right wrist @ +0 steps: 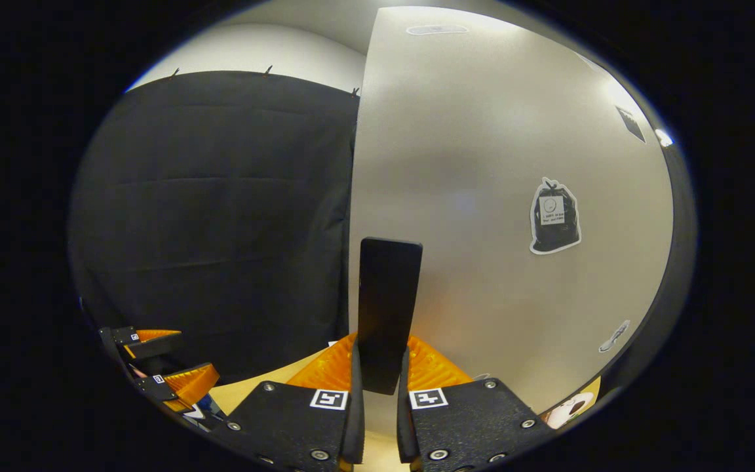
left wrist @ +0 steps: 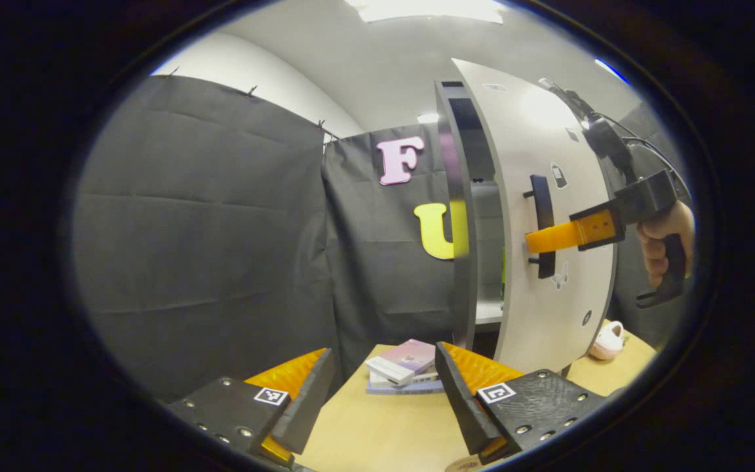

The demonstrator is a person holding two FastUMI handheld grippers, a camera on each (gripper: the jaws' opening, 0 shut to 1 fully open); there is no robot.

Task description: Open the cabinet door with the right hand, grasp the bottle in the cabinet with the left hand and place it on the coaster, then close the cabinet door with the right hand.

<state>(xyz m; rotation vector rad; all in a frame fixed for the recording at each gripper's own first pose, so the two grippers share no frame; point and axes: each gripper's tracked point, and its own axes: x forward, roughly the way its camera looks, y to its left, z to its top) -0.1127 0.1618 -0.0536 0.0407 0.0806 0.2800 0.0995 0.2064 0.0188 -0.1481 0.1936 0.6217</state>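
Left gripper (left wrist: 377,393) fingers wide apart, empty, above table (left wrist: 377,432). Right gripper (right wrist: 381,387) fingers clamped on door handle (right wrist: 387,308); cabinet door (right wrist: 482,196) ajar. Green sliver inside cabinet (left wrist: 485,249), maybe bottle (left wrist: 503,275). Books (left wrist: 400,367) on table.

Smooth, softly sheened pale cabinet door (right wrist: 482,196) with matt black handle (right wrist: 387,308); matt creased black cloth wall (left wrist: 207,216); smooth light wood-look table (left wrist: 384,426).
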